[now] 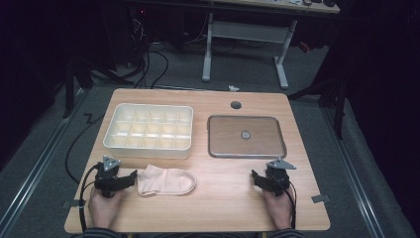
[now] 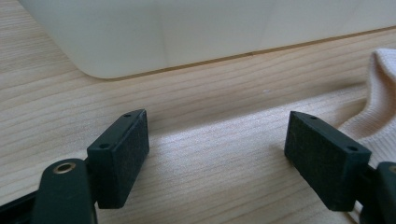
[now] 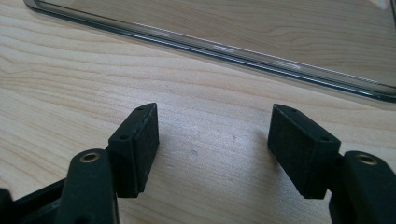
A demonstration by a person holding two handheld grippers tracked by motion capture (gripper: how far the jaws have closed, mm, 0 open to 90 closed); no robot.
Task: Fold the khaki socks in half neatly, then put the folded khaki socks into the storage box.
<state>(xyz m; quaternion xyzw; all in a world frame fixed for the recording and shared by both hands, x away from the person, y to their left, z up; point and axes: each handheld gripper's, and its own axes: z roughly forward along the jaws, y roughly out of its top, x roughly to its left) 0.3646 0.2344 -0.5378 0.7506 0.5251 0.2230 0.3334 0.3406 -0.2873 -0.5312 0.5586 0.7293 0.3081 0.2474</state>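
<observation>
Sock [image 1: 166,181] lies flat on the worktop [image 1: 223,198], just right of the left gripper [image 1: 130,179], whose fingers [image 2: 119,156] stand spread and empty. Right gripper [image 1: 257,177], fingers [image 3: 134,148] equally wide, rests well apart below a glass-topped tray [image 1: 246,136]. A shallow pinch could snag one layer and drag the sock askew. The left gripper view catches the ribbed cuff beside a finger; the high view reveals the divided box [image 1: 148,130].

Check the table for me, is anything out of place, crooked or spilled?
Nothing stands out. The pale sock lies flat on the table beside the left gripper; the divided tray and the lid sit square, nothing spilled.
</observation>
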